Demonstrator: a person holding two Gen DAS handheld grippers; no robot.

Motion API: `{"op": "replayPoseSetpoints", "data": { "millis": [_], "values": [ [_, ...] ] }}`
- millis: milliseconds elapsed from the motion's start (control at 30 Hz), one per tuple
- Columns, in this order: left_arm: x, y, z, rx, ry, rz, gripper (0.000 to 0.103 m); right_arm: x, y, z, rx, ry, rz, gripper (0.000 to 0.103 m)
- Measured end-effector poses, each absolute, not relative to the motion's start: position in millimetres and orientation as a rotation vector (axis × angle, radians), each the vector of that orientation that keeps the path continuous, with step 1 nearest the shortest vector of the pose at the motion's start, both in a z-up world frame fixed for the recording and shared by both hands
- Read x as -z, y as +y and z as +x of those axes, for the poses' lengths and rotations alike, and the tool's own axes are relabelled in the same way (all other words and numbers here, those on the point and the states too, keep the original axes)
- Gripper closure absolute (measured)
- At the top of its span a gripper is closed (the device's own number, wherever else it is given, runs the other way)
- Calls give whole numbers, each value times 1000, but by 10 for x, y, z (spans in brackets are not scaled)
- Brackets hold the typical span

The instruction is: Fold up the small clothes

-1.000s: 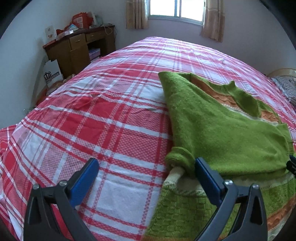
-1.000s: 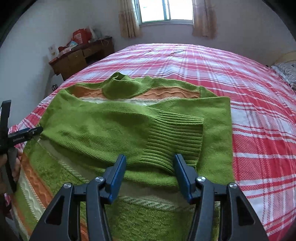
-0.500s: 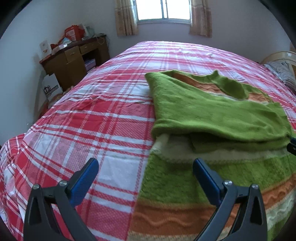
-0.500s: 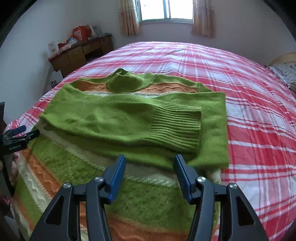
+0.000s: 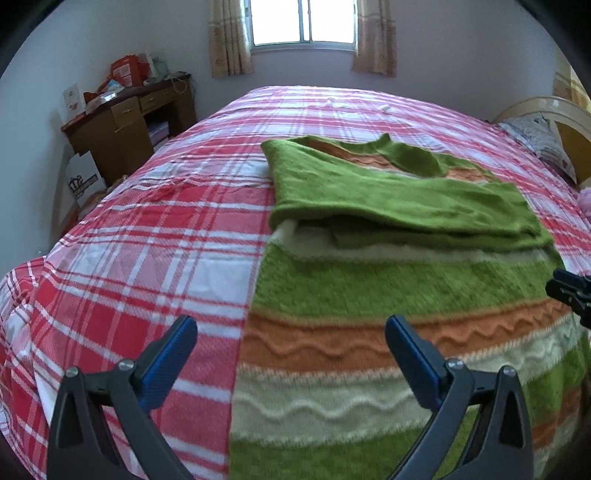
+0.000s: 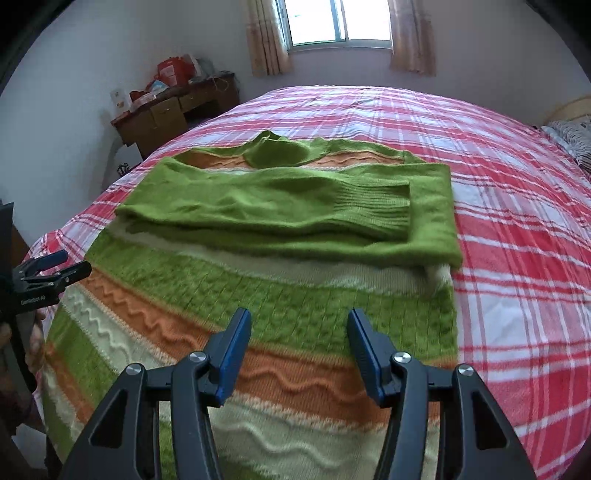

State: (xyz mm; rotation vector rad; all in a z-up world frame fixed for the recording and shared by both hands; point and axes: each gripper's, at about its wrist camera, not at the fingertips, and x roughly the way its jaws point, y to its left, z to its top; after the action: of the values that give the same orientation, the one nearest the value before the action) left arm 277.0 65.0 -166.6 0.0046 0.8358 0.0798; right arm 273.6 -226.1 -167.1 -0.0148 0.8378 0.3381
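Lying flat on the bed (image 5: 155, 229), the sweater (image 6: 258, 295) spreads across the red and white plaid cover with both sleeves folded over its chest; the ribbed cuff (image 6: 373, 206) of the upper sleeve ends short of the sweater's right side. Its neck points toward the window (image 6: 338, 22), its striped hem toward the cameras. The left gripper (image 5: 290, 350) hovers with its jaws wide apart and nothing between them, straddling the sweater's left side edge near the hem. The right gripper (image 6: 299, 345) hangs over the lower orange and green bands, jaws apart and empty. Bare plaid cover lies open on both sides of the sweater and beyond its neck. A cluttered wooden desk (image 5: 125, 122) stands against the far left wall, well apart from the sweater. A pillow (image 5: 539, 144) lies at the bed's right edge.
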Motion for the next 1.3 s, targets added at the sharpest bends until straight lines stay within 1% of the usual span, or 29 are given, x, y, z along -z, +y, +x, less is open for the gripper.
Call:
{"op": "replayPoseSetpoints", "data": {
  "millis": [733, 967, 1033, 1133, 1300],
  "values": [
    [1722, 689, 2074, 0, 848, -49, 0, 1719, -2324, 2048, -346, 823, 41, 46],
    [1732, 755, 1715, 28, 847, -40, 0, 1762, -2303, 1721, -349, 807, 27, 37],
    [1729, 784, 1625, 31, 847, -40, 0, 1781, -2295, 1630, -351, 798, 9, 37],
    [1740, 839, 1471, 44, 854, -44, 3, 1799, -2281, 1520, -350, 790, -16, 36],
    [1806, 937, 1234, 64, 885, -93, 17, 1820, -2298, 1405, -343, 780, -21, 36]
  ]
}}
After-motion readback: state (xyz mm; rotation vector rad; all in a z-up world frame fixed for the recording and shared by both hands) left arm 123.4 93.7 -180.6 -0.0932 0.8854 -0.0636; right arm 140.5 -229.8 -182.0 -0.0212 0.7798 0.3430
